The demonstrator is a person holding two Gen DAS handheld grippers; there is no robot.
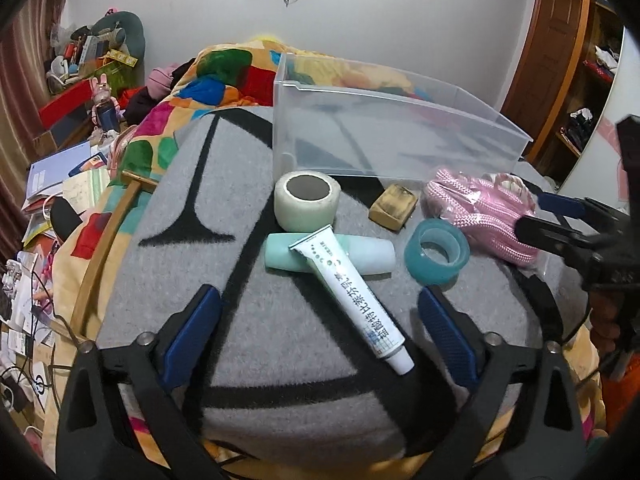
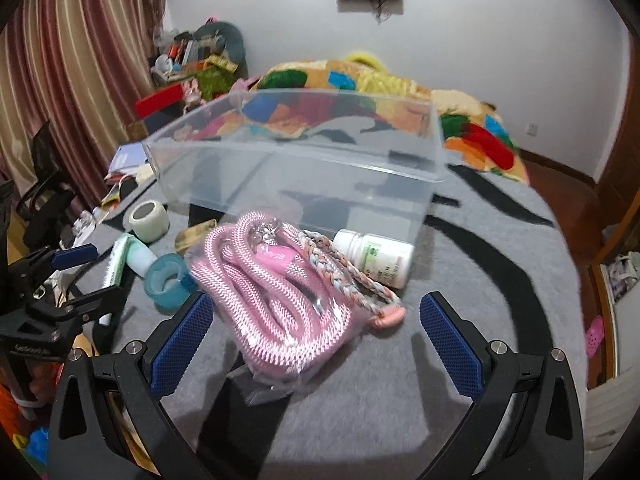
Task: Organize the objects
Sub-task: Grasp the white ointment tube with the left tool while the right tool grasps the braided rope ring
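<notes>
A clear plastic bin stands empty on the grey blanket; it also shows in the right wrist view. In front of it lie a white tape roll, a mint green case under a white ointment tube, a teal tape roll, a tan block and a bagged pink rope. My left gripper is open around the tube. My right gripper is open around the pink rope. A white pill bottle lies beside the rope.
A colourful quilt lies behind the bin. A bamboo back scratcher lies on the bed's left edge. Cluttered papers and boxes fill the left side. A wooden wardrobe stands on the right.
</notes>
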